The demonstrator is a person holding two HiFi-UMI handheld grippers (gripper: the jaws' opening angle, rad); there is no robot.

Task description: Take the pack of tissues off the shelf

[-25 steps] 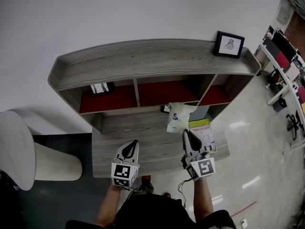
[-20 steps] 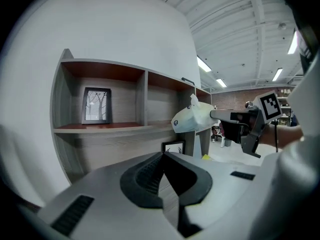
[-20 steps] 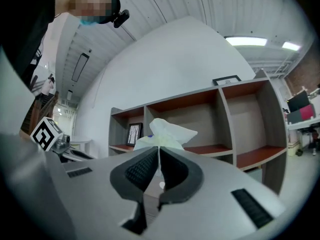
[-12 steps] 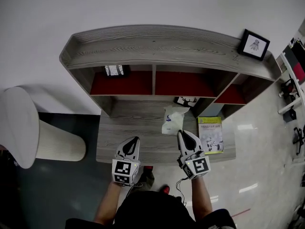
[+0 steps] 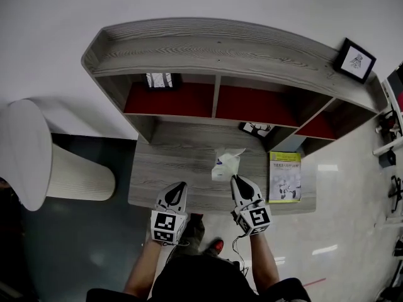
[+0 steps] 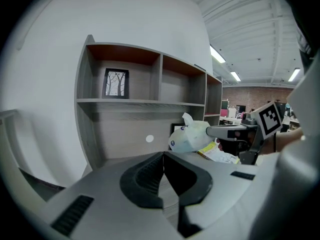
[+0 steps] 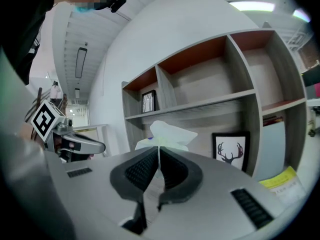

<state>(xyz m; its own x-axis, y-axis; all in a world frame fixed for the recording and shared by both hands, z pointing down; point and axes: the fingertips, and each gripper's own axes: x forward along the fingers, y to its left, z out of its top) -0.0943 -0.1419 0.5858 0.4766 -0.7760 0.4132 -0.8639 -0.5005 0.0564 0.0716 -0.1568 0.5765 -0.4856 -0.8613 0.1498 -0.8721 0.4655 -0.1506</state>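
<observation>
R gripper is pinching the whitish soft plastic pack of tissues by its near edge, jaws nearly together. Pack is hanging just ahead of the tips, over the grey wood-grain desk top, clear of the red-backed shelf. L gripper is sitting closed w/ nothing in it.

head: steeply down on shelf | gripper views: low, near — same shelf

Print on tissue pack and booklet is unreadable.
</observation>
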